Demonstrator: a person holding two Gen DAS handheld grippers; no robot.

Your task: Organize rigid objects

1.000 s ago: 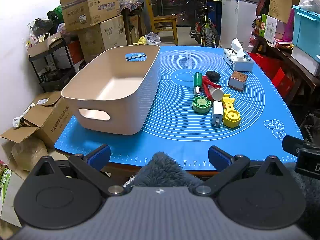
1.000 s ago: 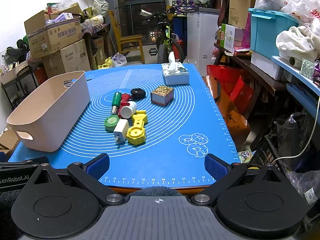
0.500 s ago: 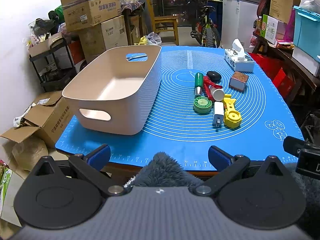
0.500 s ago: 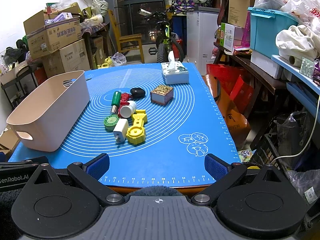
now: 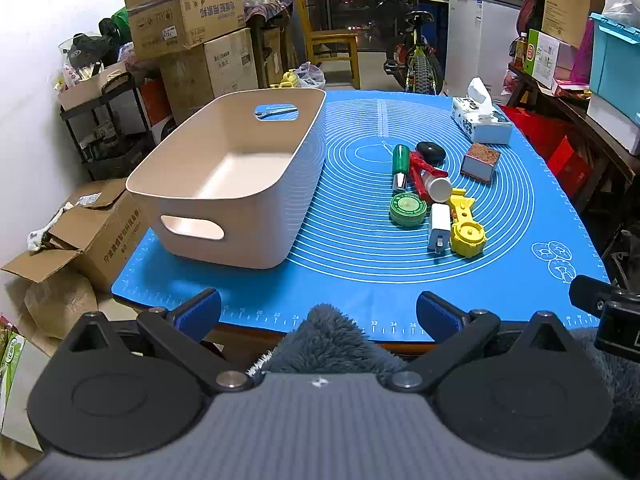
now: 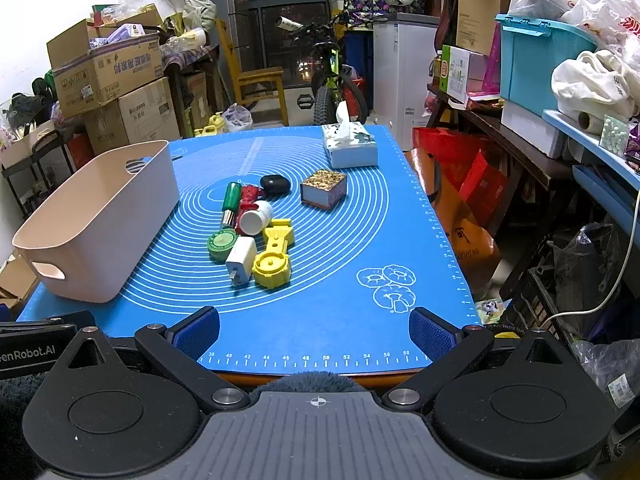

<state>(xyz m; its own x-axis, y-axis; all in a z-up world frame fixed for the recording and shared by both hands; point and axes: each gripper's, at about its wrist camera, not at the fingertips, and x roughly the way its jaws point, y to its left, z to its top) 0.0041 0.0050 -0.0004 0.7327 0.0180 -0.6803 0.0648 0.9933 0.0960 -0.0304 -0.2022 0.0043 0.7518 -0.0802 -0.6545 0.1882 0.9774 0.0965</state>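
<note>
An empty beige basket (image 5: 224,184) (image 6: 96,224) stands on the left of the blue mat (image 5: 360,248) (image 6: 344,264). Right of it lies a cluster: a green-handled tool (image 5: 400,162), a red piece (image 5: 420,168), a black oval (image 5: 431,151), a white-capped bottle (image 5: 439,189), a green round tin (image 5: 408,209), a white charger (image 5: 439,227), a yellow tool (image 5: 466,228) and a small patterned box (image 5: 480,162). The same cluster shows mid-mat in the right wrist view, with the yellow tool (image 6: 274,258) nearest. My left gripper (image 5: 318,312) and right gripper (image 6: 314,330) both hang open and empty at the mat's near edge.
A tissue box (image 5: 482,118) (image 6: 350,144) sits at the mat's far right. Stacked cardboard boxes (image 5: 188,40) stand left of the table, a bicycle (image 6: 336,84) and chair behind it, shelves and bins (image 6: 540,68) on the right. A fuzzy sleeve (image 5: 332,340) shows below.
Both views have barely shifted; the left wrist view drifted slightly so the basket and cluster sit a touch further right. Nothing was grasped or moved.
</note>
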